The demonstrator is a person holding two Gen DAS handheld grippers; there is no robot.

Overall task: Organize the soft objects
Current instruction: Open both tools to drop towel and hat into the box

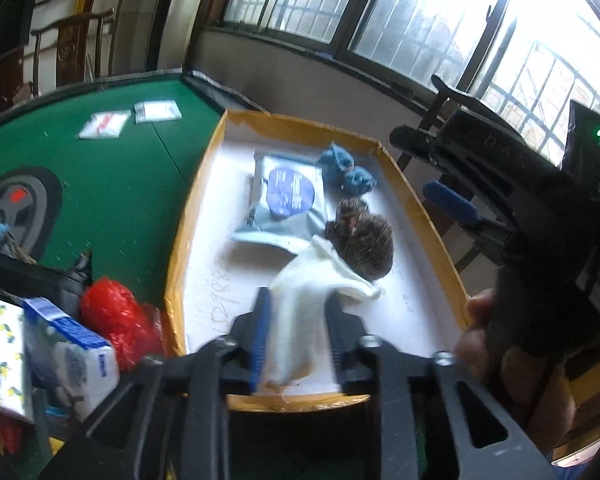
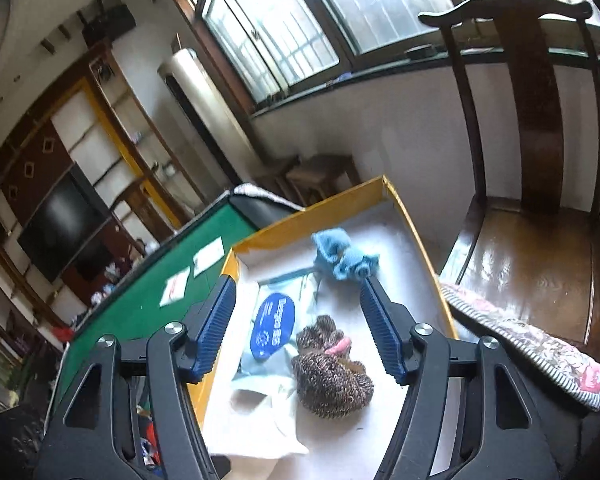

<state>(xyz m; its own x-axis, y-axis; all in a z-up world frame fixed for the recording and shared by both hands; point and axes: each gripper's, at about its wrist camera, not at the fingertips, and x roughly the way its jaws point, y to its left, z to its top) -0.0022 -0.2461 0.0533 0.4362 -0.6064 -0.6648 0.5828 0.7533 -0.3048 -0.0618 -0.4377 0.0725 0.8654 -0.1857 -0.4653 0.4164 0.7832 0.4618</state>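
Note:
A yellow-rimmed box point(image 1: 196, 216) with a white floor holds a pale blue wipes pack point(image 1: 288, 192), rolled blue socks point(image 1: 346, 168), a brown speckled soft bundle point(image 1: 364, 240) and a white cloth point(image 1: 312, 292). My left gripper point(image 1: 296, 300) is low over the box's near end. Its jaws stand apart, and the white cloth lies loosely between them on the box floor. My right gripper point(image 2: 296, 280) hovers open over the box point(image 2: 420, 232), with nothing between its fingers. Below it lie the wipes pack point(image 2: 272, 328), the brown bundle point(image 2: 332, 376) and the blue socks point(image 2: 340, 260).
The box sits at the right end of a green table mat point(image 1: 112, 200). A red plastic bag point(image 1: 116, 312), a blue-and-white pack point(image 1: 72, 344) and two white packets point(image 1: 104, 124) lie left of it. A wooden chair point(image 2: 532, 240) with a patterned cloth point(image 2: 532, 344) stands to the right.

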